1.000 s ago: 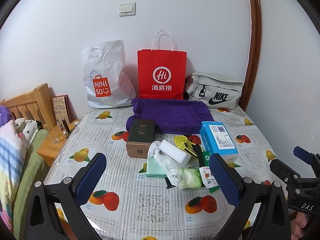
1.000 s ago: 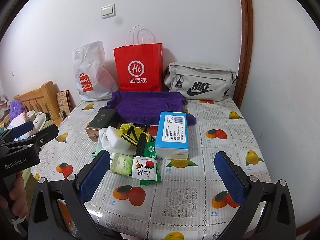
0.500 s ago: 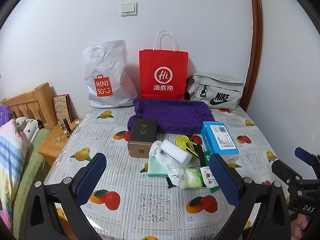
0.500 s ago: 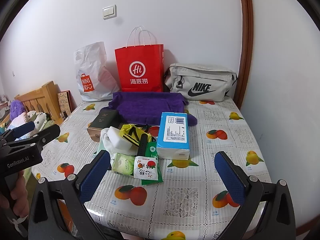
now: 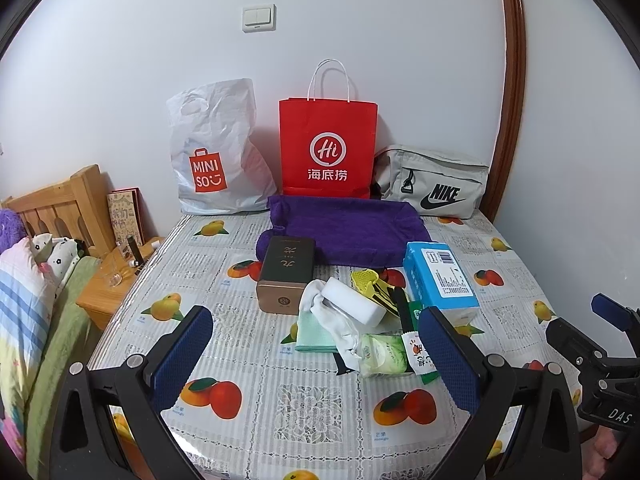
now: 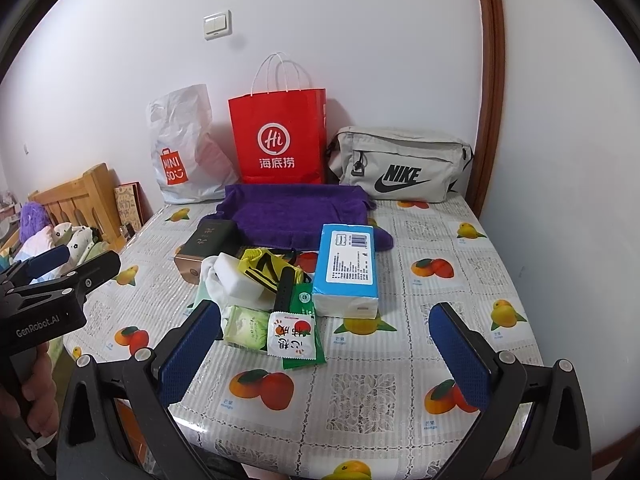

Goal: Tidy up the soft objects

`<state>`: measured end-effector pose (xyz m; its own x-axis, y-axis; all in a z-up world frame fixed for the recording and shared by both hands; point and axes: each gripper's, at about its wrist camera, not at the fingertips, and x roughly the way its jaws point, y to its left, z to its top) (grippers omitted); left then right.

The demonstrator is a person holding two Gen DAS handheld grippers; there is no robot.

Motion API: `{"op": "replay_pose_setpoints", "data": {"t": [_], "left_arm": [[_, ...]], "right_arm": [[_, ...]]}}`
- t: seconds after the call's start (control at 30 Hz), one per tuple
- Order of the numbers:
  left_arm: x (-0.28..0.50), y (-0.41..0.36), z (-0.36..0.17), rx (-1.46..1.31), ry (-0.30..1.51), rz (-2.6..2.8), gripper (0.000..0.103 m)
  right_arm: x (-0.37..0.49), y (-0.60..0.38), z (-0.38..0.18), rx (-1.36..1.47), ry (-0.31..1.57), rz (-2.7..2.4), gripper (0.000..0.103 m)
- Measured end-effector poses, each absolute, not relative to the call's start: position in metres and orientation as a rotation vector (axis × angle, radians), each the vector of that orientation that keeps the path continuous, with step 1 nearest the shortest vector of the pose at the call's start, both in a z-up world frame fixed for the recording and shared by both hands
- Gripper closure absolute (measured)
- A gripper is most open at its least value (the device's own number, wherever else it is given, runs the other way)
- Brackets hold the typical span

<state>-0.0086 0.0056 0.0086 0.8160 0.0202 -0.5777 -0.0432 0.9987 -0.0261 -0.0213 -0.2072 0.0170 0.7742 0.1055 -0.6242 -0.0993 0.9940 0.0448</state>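
- Our fingers stand wide apart on both tools: the left gripper (image 5: 316,354) and the right gripper (image 6: 334,350) are empty, hanging above the near edge of the table (image 6: 400,412), touching nothing.
- The soft things lie in a heap at the table's middle: a white sock (image 5: 326,314) draped over a pale green cloth (image 5: 312,334), with a white sponge block (image 5: 354,300) resting on it.
- From that heap, the purple towel (image 5: 344,228) lies flat at 12 o'clock, and the blue tissue pack (image 6: 346,270) sits just beside it at 3 o'clock.
- The dark box (image 5: 286,274), at 10 o'clock of the heap, looks rigid, so we judge it is not ours to sort.
- We would take the top item first, pinching loose cloth at a fold, not flat.
- The green wet-wipe pack (image 6: 246,328) and snack sachet (image 6: 292,336) overlap near 6 o'clock; lifting the sock slowly should avoid dragging them.
- Three bags stand against the wall; which is the destination, we cannot tell.
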Motion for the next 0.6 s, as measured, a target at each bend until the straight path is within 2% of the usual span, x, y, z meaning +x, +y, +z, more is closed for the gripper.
{"op": "replay_pose_setpoints", "data": {"t": [0.6], "left_arm": [[-0.0120,0.0099,0.0101,-0.040,0.615,0.035,0.000]], "right_arm": [[-0.0241,-0.2031,0.0161,0.005,0.673,0.113,0.001]]}}
